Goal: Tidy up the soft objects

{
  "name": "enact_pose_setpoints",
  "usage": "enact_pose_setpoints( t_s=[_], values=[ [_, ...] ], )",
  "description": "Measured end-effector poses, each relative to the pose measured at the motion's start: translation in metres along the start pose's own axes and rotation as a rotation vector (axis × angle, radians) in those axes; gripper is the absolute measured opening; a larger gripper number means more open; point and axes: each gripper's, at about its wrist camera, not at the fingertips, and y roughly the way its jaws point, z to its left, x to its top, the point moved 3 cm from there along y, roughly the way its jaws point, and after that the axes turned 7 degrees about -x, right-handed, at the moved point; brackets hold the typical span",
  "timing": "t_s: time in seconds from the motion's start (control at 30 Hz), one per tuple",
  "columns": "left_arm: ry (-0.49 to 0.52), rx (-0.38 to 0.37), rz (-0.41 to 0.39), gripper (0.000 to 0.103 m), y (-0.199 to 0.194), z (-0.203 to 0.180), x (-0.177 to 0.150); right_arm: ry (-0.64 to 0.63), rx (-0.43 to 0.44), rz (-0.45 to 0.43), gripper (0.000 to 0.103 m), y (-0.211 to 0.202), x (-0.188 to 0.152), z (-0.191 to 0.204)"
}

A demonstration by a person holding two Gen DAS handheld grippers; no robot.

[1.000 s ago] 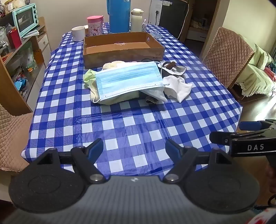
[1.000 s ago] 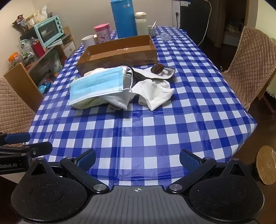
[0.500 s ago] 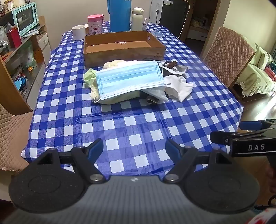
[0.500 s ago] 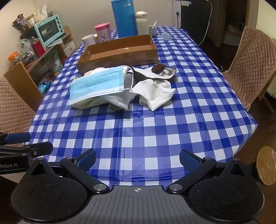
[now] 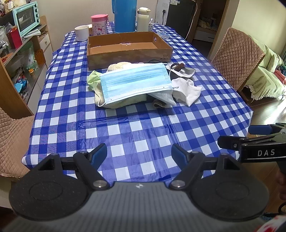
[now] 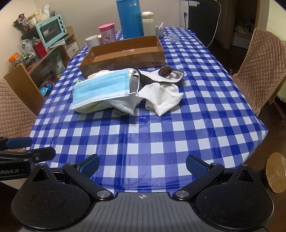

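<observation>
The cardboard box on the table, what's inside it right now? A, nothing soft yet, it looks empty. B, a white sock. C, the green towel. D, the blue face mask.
A: the cardboard box shows only its bare bottom, while the blue face mask and the cloths under it lie in a pile on the tablecloth in front of the box.

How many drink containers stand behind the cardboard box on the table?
5: a white mug at far left, then a pink cup, a tall blue flask, a white bottle and a small cup with a spoon. Others may be hidden behind these.
</observation>
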Motion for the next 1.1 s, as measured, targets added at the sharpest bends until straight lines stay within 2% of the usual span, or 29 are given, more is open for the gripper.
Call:
enact_pose_setpoints(
  t_s=[1.1],
  values=[
    [-0.002,-0.001,0.002,0.077,0.0,0.0002,0.0001,-0.006,0.001,0.001,0.103,0.0059,-0.0003,0.0077]
  ],
)
